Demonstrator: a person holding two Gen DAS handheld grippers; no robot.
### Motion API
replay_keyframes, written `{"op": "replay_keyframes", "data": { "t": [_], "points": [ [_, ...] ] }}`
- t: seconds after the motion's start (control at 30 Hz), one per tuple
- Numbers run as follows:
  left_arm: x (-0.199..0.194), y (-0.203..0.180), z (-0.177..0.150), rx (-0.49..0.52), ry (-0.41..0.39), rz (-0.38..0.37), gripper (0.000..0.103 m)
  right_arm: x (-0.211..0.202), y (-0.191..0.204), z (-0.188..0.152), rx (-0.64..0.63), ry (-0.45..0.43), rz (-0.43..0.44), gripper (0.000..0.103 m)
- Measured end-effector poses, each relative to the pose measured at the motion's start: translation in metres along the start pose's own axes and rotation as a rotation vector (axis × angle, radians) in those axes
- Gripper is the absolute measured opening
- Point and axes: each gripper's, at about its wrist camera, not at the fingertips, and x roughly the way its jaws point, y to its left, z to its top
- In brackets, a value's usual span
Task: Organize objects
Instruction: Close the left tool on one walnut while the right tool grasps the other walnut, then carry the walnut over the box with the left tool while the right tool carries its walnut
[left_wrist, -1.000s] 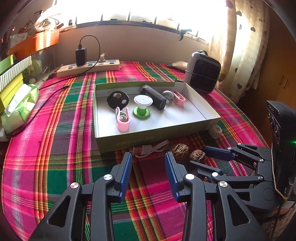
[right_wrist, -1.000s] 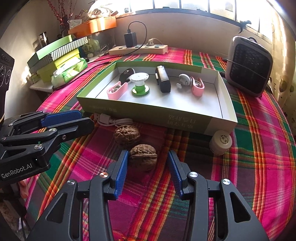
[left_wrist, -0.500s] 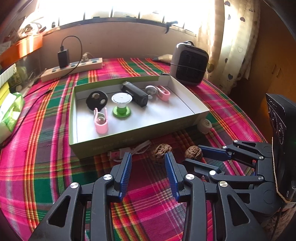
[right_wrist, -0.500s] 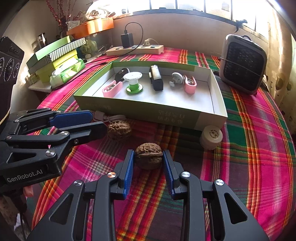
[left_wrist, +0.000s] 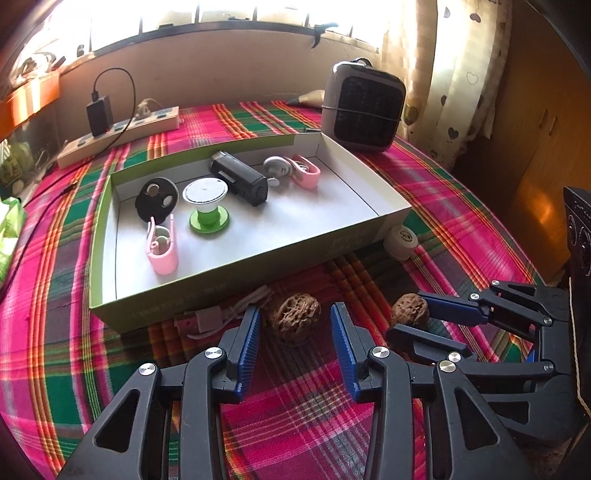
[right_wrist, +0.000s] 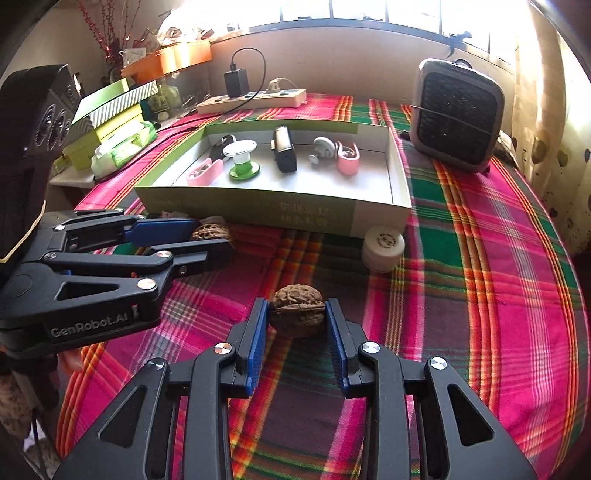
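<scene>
Two brown walnuts lie on the plaid cloth in front of a green box tray. In the right wrist view, my right gripper is shut on one walnut, with both blue pads pressed to its sides. The left wrist view shows this pair at the right: right gripper, walnut. My left gripper stands open around the other walnut, with a small gap at each pad. In the right wrist view, the left gripper half hides that walnut.
The tray holds two pink clips, a green spool, a black device and a black disc. A white round cap sits at the tray's front right corner and a white cable at its front. Behind stand a heater and a power strip.
My left gripper has come forward until its open fingers straddle the left walnut. My right gripper has closed onto the right walnut.
</scene>
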Motion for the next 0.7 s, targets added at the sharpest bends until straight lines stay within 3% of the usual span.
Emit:
{"op": "replay_keyframes", "data": {
  "t": [0.5, 0.7],
  "points": [
    [0.0085, -0.0021, 0.0014, 0.003, 0.011, 0.006, 0.037, -0.0004, -0.0011, -0.001, 0.001, 0.001, 0.004, 0.032],
    [0.0084, -0.0035, 0.0005, 0.012, 0.003, 0.03, 0.032, -0.0003, -0.0008, -0.0009, 0.0, 0.001, 0.003, 0.032]
  ]
}}
